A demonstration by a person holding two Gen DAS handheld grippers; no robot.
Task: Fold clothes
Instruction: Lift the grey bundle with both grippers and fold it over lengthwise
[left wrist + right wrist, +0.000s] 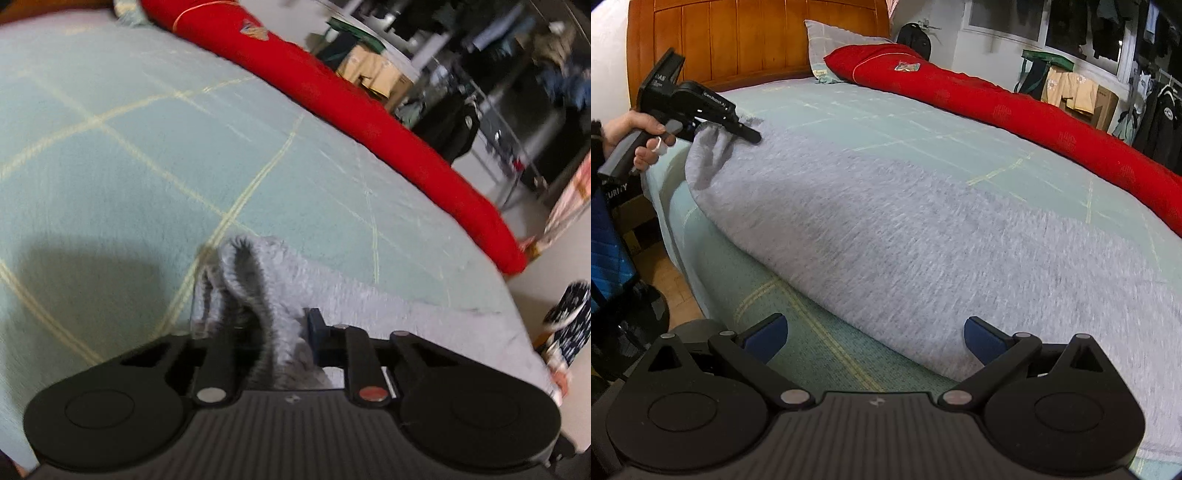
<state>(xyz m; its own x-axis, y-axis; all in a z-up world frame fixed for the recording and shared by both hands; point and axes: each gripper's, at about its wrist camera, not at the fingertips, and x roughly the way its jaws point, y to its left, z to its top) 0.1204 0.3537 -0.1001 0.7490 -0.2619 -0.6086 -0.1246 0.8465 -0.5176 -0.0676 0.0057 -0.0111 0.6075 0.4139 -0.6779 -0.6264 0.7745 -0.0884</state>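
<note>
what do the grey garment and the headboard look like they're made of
Grey garment: soft knit, probably fleece or sweatshirt jersey; heathered, fuzzy matte surface, bunching limply in the left gripper. Headboard: wood, or a wood-look veneer; orange-brown vertical panels with a glossy varnish sheen.

Both wrist views low over bed, sharing red quilt

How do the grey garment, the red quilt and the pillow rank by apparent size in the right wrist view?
1. Grey garment, nearest the camera, so unsure.
2. Red quilt.
3. Pillow, farthest and partly hidden.
</note>
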